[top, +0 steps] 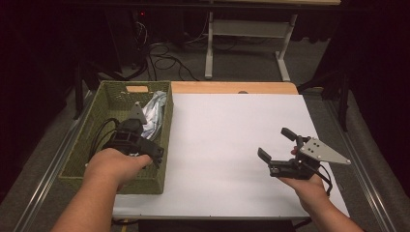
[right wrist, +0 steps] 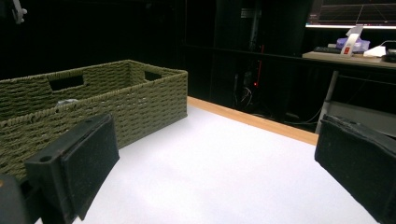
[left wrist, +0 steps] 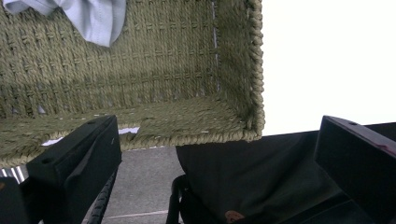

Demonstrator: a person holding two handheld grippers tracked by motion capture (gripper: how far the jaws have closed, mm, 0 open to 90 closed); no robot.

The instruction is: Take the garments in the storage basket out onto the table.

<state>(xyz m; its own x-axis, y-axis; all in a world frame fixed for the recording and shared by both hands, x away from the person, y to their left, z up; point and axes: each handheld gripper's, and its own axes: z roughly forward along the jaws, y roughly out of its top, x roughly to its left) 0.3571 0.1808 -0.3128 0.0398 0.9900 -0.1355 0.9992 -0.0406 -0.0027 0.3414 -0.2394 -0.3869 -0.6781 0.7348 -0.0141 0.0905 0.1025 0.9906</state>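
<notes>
Nearest the high view, two forearms came in from the bottom edge, each hand carrying a gripper. The left gripper [top: 145, 145] hung over the near right part of the basket [top: 92, 140], a green woven box standing at the left edge of the table, its right wall running along the border of the white sheet [top: 227, 145]. Its jaws stood wide apart with nothing between them; in the left gripper view they framed the basket's near right corner [left wrist: 252, 126], the woven floor bare below them and the rim's edge sharp against the white sheet beyond. A pale blue cloth [top: 157, 111] lay bunched in the far right part of the basket, against the right wall; in the left gripper view a fold of it [left wrist: 88, 18] showed at the top edge, well apart from the jaws. The right gripper [top: 275, 145] was held just above the sheet near its right edge, jaws likewise wide apart and empty, pointing left across the open surface toward the basket [right wrist: 93, 102]. Between the two grippers the sheet lay flat and free of things, giving wide room from the basket wall to the right hand. A strip of bare wood [top: 232, 87] marked the table's far edge; the right gripper view showed the same strip [right wrist: 252, 119] past the sheet.
</notes>
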